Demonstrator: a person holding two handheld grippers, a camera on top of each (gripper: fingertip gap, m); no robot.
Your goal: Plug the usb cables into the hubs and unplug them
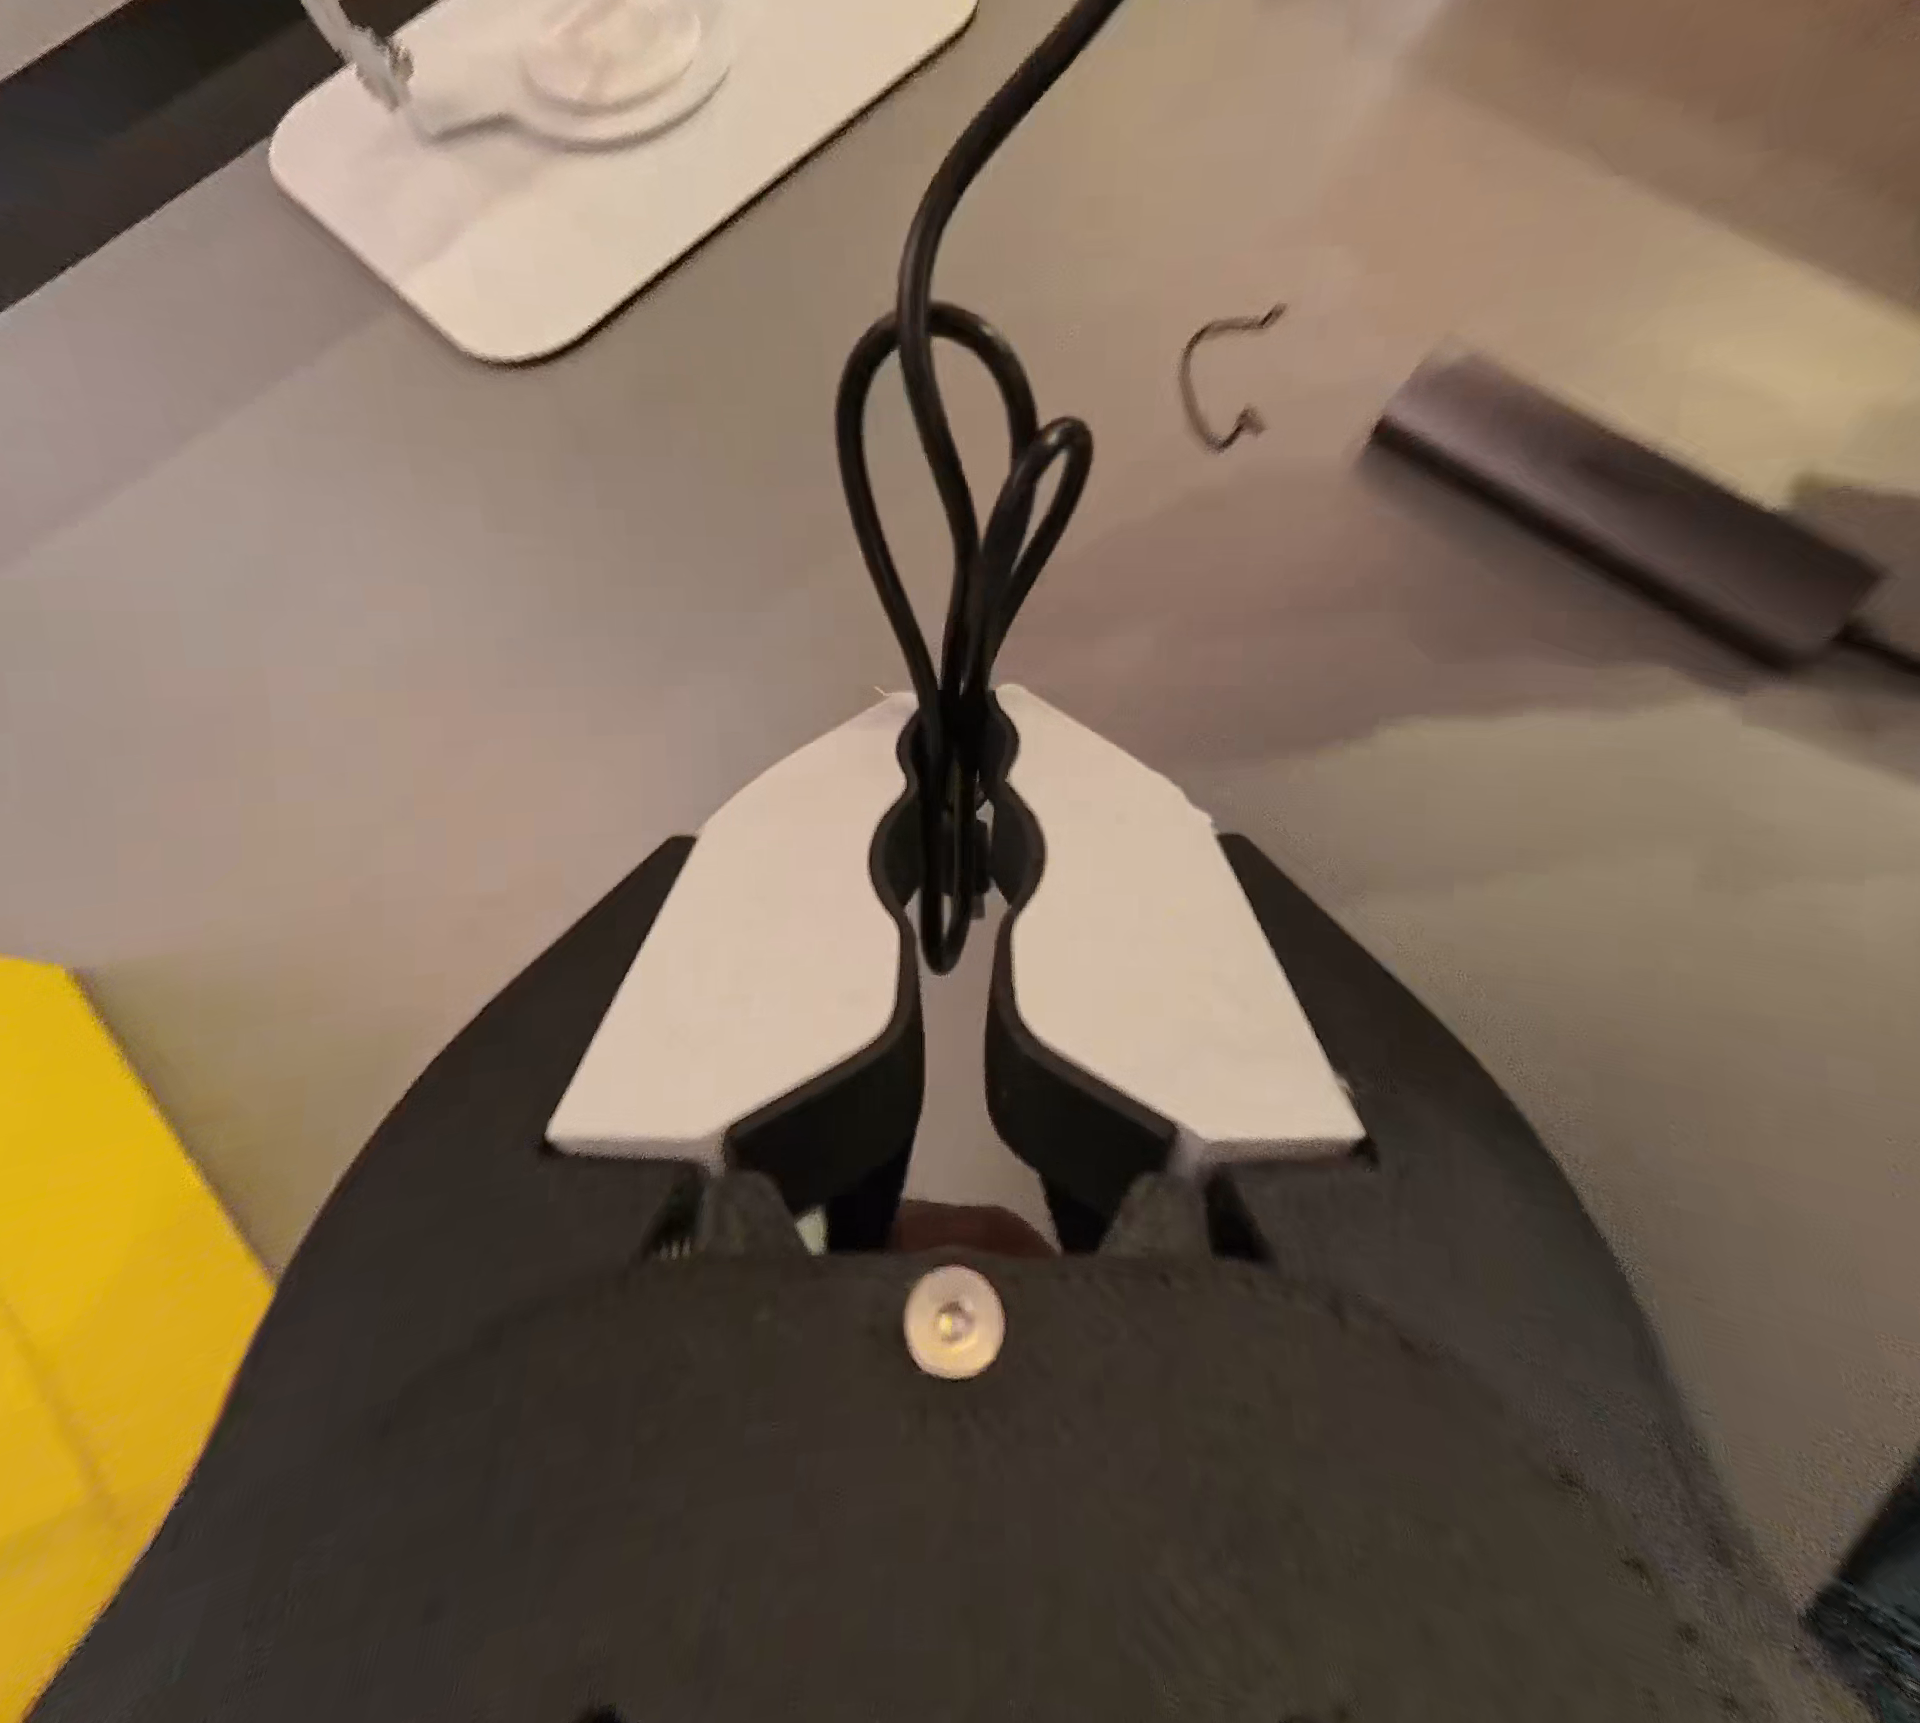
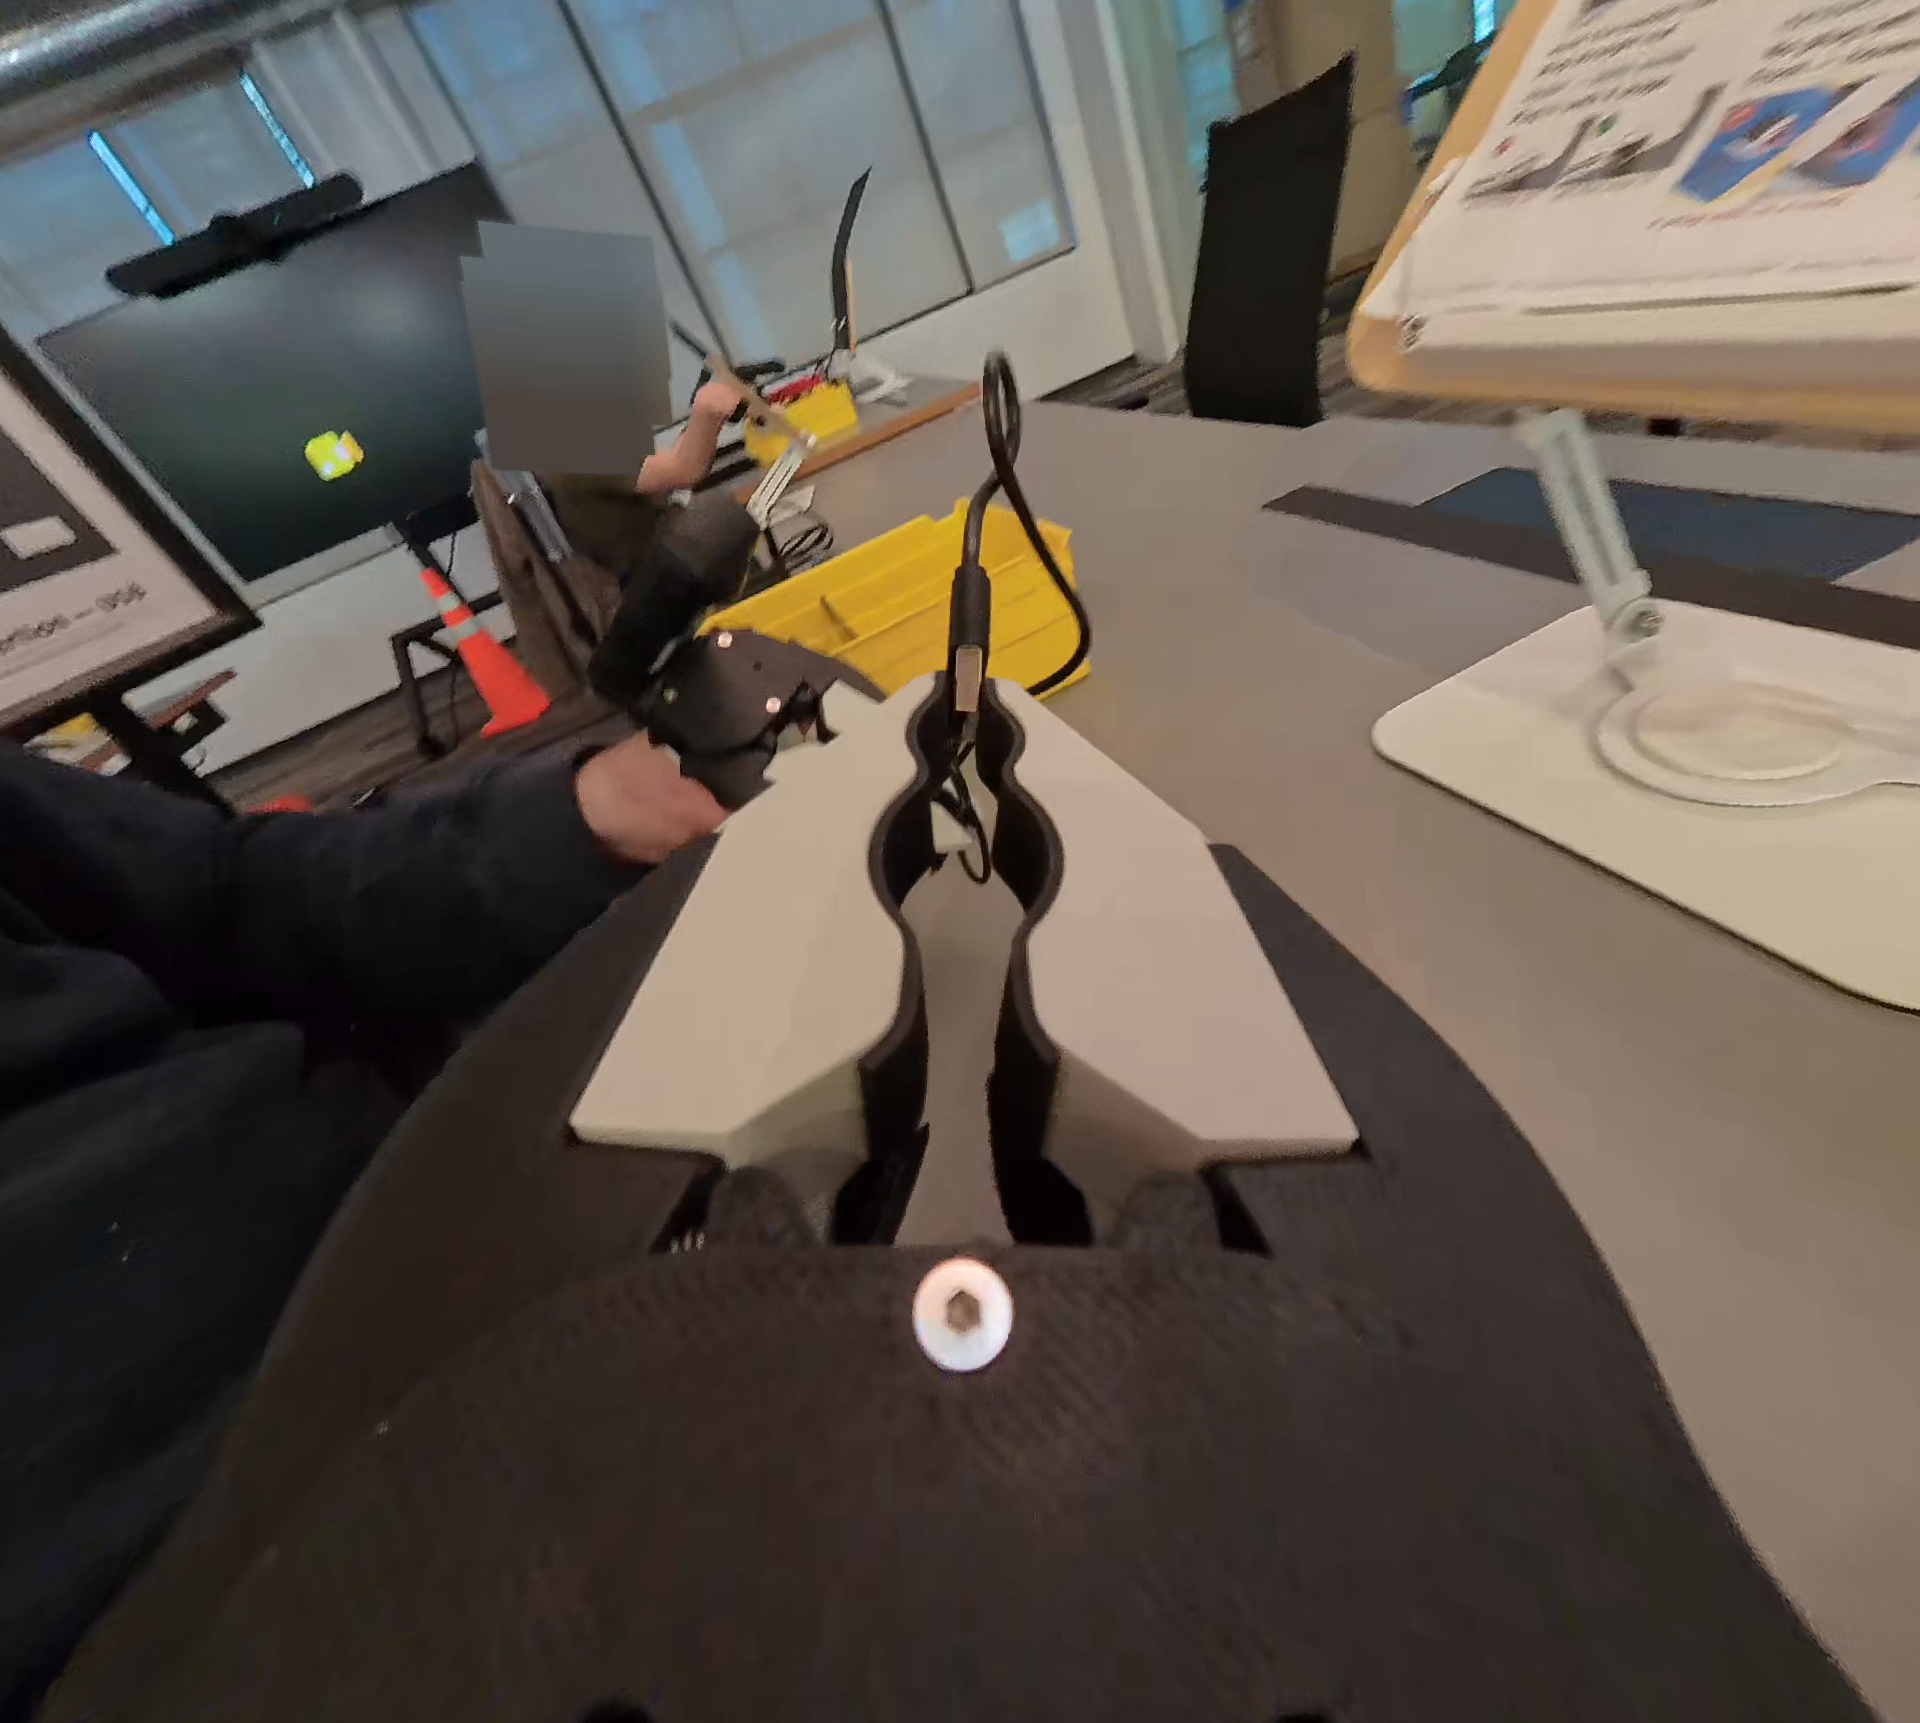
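**Both grippers hold one black USB cable above the tabletop, hub waiting to the side**

The black USB cable is bunched into loops at the centre of the left wrist view, where the left gripper has its jaws clenched on the folded strands; one strand runs on to the upper edge of the frame. In the right wrist view the cable's USB plug, metal end down, sits just at the tips of the right gripper, whose jaws appear closed around it or the thin wire below; the exact contact is hard to make out. A dark grey USB hub lies flat at the right of the left view, well apart from both grippers.

The risk from here is likely the tangle: with the slack pinched in loops, the plug may not reach the hub or may twist off line, and the loose hub could slide when pushed.

The grey tabletop also carries a small wire twist tie, a white stand base holding a document board, and a yellow bin. Beyond are large windows, a dark screen, an orange cone and a person at another table.
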